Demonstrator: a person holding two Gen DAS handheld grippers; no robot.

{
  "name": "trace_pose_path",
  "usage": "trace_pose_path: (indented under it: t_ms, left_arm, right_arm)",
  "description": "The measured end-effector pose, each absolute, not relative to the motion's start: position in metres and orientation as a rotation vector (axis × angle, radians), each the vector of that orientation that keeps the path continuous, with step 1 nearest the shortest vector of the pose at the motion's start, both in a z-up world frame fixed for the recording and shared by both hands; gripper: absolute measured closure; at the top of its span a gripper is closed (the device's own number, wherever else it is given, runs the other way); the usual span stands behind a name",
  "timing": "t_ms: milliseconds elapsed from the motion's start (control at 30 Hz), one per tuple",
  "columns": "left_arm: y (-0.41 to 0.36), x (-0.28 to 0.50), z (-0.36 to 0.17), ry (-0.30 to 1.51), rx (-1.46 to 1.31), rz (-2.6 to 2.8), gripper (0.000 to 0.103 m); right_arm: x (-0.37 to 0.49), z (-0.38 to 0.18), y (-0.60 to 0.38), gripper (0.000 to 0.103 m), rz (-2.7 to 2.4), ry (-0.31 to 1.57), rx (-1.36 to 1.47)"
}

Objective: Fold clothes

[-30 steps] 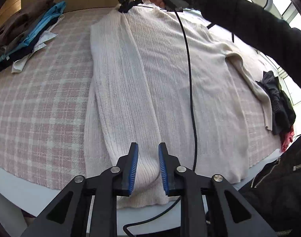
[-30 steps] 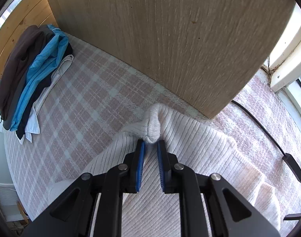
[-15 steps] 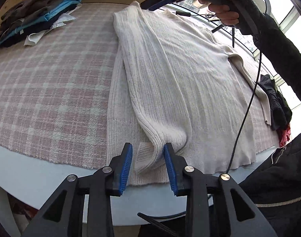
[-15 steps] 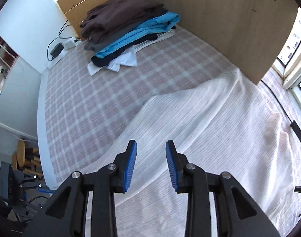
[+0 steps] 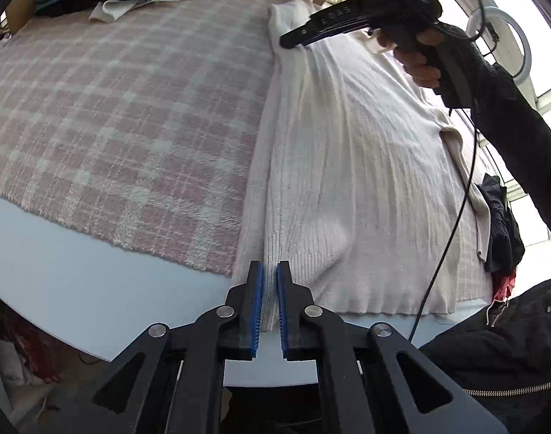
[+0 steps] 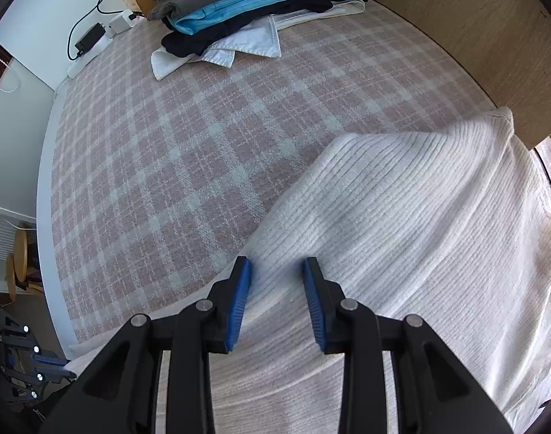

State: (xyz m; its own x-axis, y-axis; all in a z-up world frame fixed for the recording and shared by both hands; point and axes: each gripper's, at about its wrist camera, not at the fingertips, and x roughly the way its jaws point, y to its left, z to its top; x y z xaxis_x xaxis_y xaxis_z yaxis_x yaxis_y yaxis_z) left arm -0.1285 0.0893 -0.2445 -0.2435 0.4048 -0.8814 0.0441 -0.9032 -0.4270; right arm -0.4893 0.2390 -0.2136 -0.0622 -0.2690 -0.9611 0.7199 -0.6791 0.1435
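Cream ribbed knit, a sweater (image 5: 358, 166) spread flat on the checked cloth (image 5: 123, 108) over the bench, long axis running from the near hem toward twelve o'clock. One side panel lies folded inward along that axis. The left gripper (image 5: 270, 289) has its jaws clenched on the hem of that fold. The right gripper (image 6: 277, 289), jaws released, hovers over the far shoulder end (the neater stack (image 6: 261, 3) sits at eleven o'clock).

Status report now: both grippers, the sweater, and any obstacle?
Left gripper shut on cream sweater hem at table edge. Right gripper open, above the sweater. Black cable trails across the sweater's right side.
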Motion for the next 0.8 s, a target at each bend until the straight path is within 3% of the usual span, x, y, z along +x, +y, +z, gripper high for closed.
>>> trace_pose_path:
  t_ms: [200, 433, 533, 600, 633, 667, 733, 800]
  left_arm:
    - [0.089, -0.121, -0.236, -0.551, -1.738, 2.265, 0.073]
    - [0.105, -0.111, -0.23, -0.437, -1.715, 2.265, 0.073]
    - [0.113, -0.114, -0.232, -0.386, -1.715, 2.268, 0.073]
    - [0.114, -0.119, -0.24, -0.396, -1.765, 2.231, 0.08]
    - [0.114, -0.122, -0.243, -0.404, -1.794, 2.212, 0.092]
    - [0.111, -0.123, -0.241, -0.448, -1.782, 2.191, 0.093]
    - [0.104, -0.122, -0.227, -0.519, -1.739, 2.195, 0.092]
    - [0.1, -0.122, -0.218, -0.457, -1.756, 2.271, 0.083]
  right_arm:
    - [-0.477, -0.193, 0.25, 0.073, -1.851, 0.41, 1.472]
    - [-0.438, -0.193, 0.253, 0.073, -1.735, 0.44, 1.464]
    - [-0.416, -0.2, 0.265, 0.073, -1.676, 0.365, 1.536]
    - [-0.396, -0.2, 0.279, 0.073, -1.663, 0.324, 1.557]
    - [-0.384, -0.2, 0.284, 0.073, -1.684, 0.345, 1.549]
    - [-0.372, -0.201, 0.287, 0.073, -1.708, 0.373, 1.539]
    - [-0.35, -0.204, 0.292, 0.073, -1.729, 0.403, 1.533]
    - [-0.338, -0.211, 0.291, 0.073, -1.688, 0.358, 1.551]
